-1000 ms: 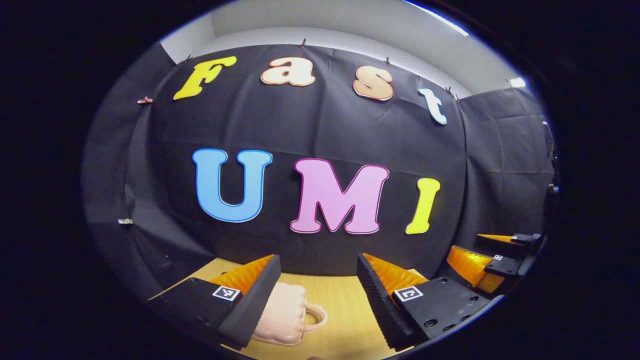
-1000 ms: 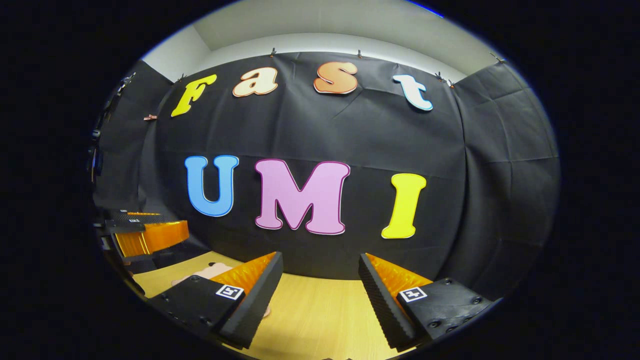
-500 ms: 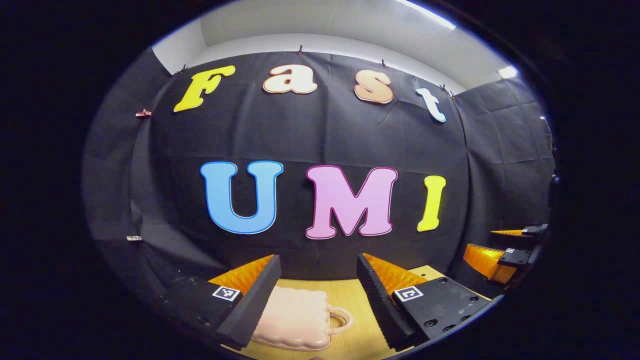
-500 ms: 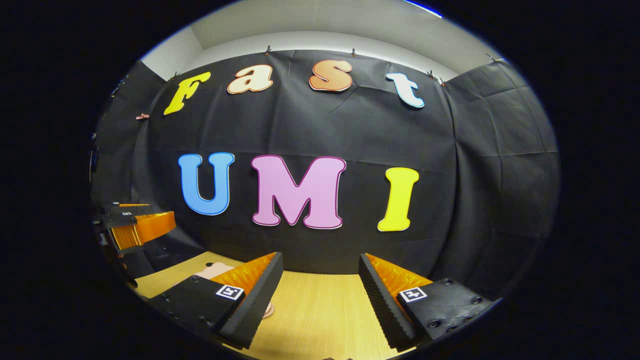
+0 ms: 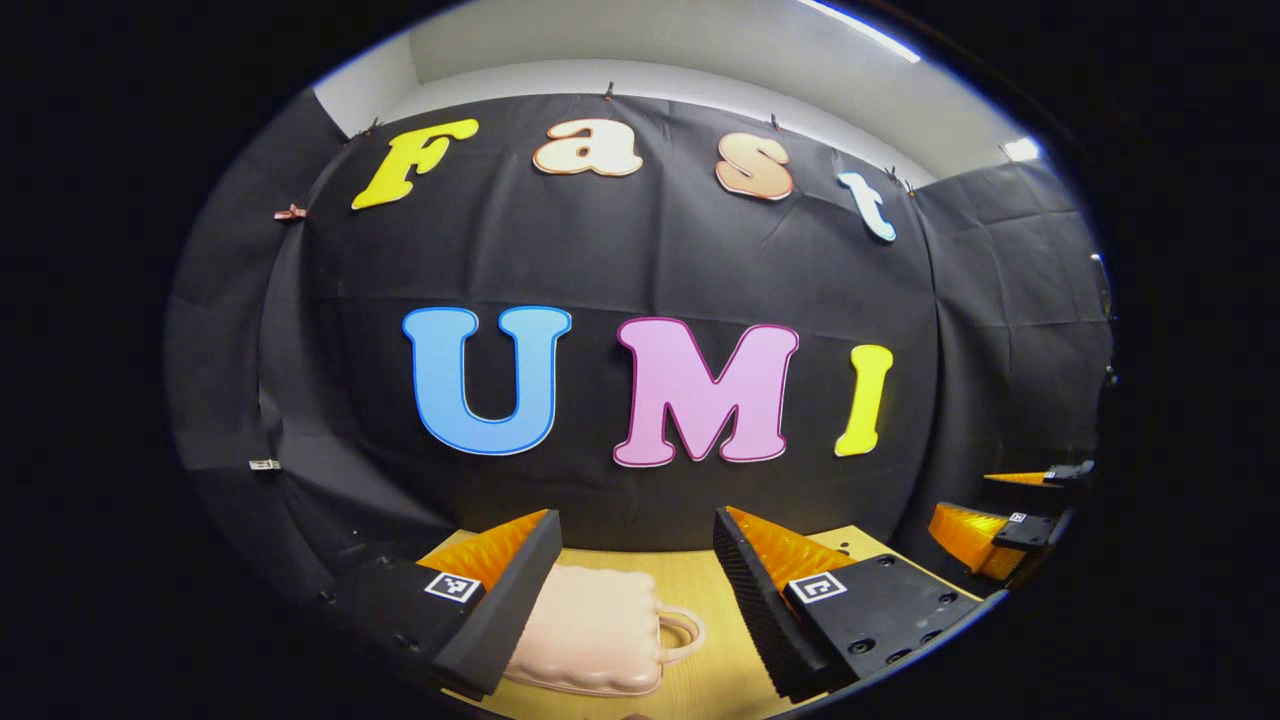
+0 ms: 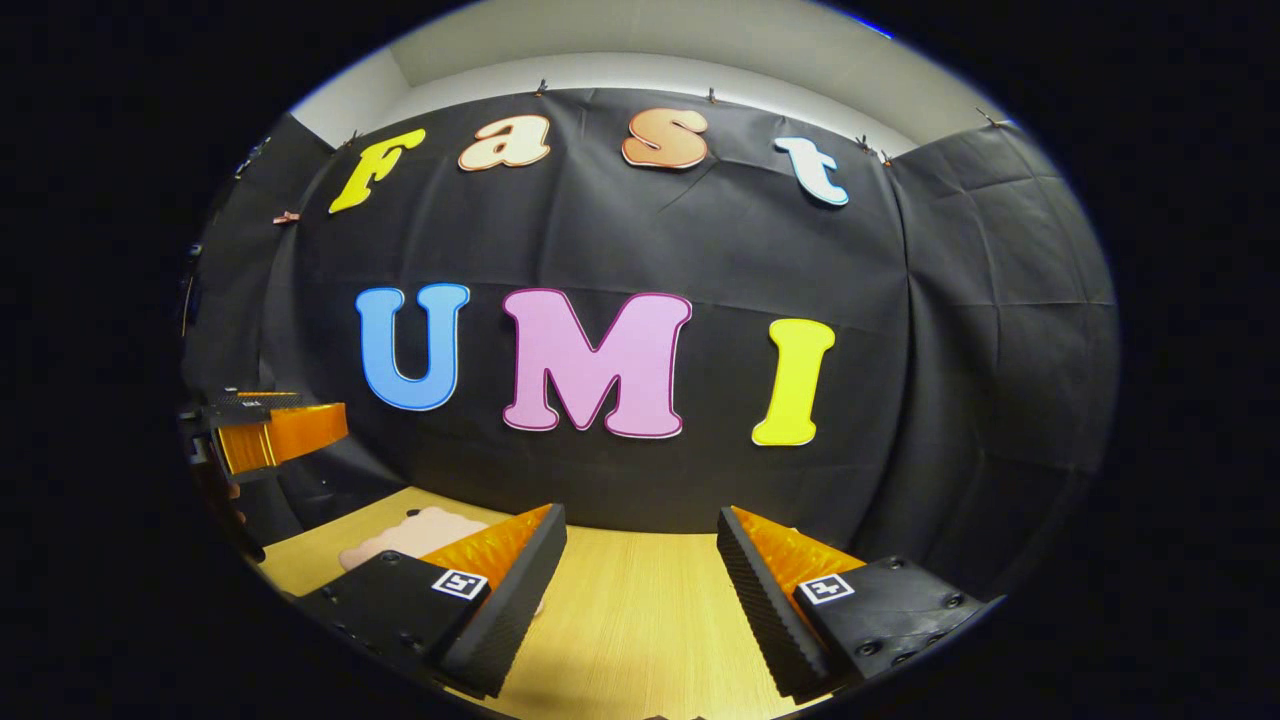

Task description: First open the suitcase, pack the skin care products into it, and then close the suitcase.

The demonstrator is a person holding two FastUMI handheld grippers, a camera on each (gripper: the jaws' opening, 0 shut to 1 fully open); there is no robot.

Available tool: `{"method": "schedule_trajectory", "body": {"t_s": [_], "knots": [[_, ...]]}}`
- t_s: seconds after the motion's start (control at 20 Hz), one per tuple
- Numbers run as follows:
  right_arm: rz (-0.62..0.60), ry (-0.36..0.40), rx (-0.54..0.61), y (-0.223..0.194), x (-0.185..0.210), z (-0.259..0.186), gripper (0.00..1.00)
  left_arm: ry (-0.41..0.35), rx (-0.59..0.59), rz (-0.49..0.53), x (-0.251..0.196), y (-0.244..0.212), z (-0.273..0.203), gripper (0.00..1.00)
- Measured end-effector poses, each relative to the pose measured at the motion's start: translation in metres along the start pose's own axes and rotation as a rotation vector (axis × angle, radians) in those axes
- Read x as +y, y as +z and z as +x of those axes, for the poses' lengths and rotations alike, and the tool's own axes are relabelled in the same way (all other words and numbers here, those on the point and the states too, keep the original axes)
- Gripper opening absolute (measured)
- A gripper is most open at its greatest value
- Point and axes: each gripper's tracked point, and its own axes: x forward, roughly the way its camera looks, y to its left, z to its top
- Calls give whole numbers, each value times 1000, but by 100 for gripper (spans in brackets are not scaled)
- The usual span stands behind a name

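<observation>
The small pink suitcase [image 5: 590,630] lies flat and closed on the wooden table [image 5: 700,590], its long axis running left to right and its loop handle pointing right. In the left gripper view it sits just beyond the left gripper [image 5: 635,610], whose fingers are spread wide with nothing between them. The right gripper view shows its edge [image 6: 415,532] at far left, behind the right gripper [image 6: 640,605], likewise spread and empty over bare tabletop.

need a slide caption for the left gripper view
Open left gripper above a closed pink suitcase with a loop handle on the wooden table.
</observation>
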Motion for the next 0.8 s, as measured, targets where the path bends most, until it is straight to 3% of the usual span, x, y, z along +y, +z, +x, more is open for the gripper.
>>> {"method": "schedule_trajectory", "body": {"t_s": [0.35,0.75,0.8], "knots": [[-2,-1,13,-9,4,-1,96,6,48,-58,3,-31,3,96],[-13,6,22,-16,10,2,96,33,40,7,13,-32,1,96],[-15,8,22,-16,11,2,96,47,38,8,16,-33,2,92]]}}
